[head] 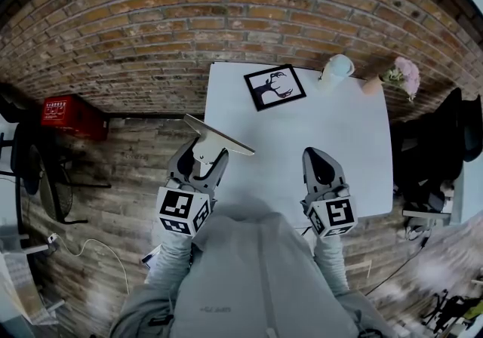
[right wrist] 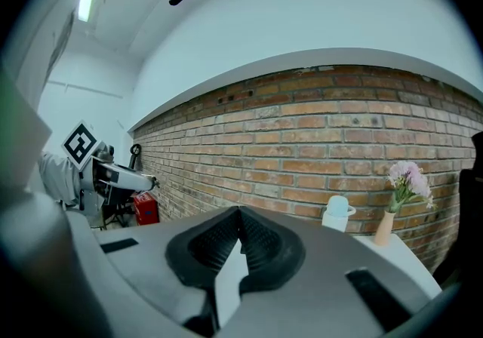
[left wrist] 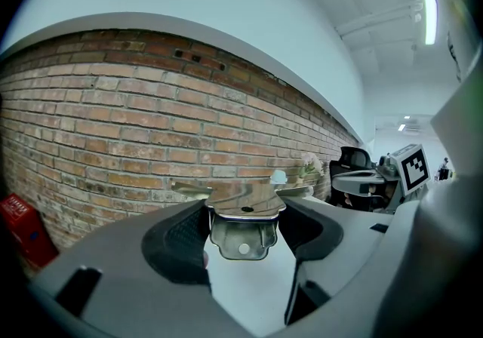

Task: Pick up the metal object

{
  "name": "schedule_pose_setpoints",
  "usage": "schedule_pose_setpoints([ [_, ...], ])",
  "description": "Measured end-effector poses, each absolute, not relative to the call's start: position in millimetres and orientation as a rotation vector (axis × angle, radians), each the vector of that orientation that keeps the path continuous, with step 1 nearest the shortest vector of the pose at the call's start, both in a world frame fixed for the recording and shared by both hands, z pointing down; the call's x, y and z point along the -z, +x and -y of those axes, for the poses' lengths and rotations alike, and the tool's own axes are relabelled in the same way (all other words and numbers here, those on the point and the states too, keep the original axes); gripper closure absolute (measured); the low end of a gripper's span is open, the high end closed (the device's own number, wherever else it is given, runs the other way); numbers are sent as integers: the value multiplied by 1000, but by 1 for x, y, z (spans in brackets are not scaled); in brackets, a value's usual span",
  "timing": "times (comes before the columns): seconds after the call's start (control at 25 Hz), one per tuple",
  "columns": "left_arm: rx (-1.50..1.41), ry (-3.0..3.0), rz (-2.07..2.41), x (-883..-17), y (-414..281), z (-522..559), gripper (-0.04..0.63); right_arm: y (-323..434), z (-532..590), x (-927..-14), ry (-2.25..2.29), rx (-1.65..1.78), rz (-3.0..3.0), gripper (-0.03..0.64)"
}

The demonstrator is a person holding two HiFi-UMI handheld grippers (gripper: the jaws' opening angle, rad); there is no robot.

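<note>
L tongs (head: 204,158) grip metal obj (head: 219,136); frame (head: 275,87), cup (head: 336,69) beyond.

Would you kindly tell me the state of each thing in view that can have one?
Left gripper: jaws closed on the metal object.
Metal object: gripped, held off the table.
Right gripper: jaws shut, empty.
Frame: lying flat on the table.
Cup: upright.
Vase: upright, holding flowers.
</note>
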State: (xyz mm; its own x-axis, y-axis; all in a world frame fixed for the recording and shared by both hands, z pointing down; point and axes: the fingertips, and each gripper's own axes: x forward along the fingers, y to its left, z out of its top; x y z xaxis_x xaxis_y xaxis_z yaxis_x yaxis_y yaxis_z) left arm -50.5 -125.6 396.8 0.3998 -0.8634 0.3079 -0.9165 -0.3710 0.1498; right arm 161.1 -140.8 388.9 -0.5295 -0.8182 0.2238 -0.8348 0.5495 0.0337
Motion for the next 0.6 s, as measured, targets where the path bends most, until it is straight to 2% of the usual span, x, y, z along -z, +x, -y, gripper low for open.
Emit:
schedule_pose_setpoints([
  [0.6, -263, 2363, 1568, -396, -55, 125, 295, 155, 144, -388, 1388, -114, 2580, 594],
])
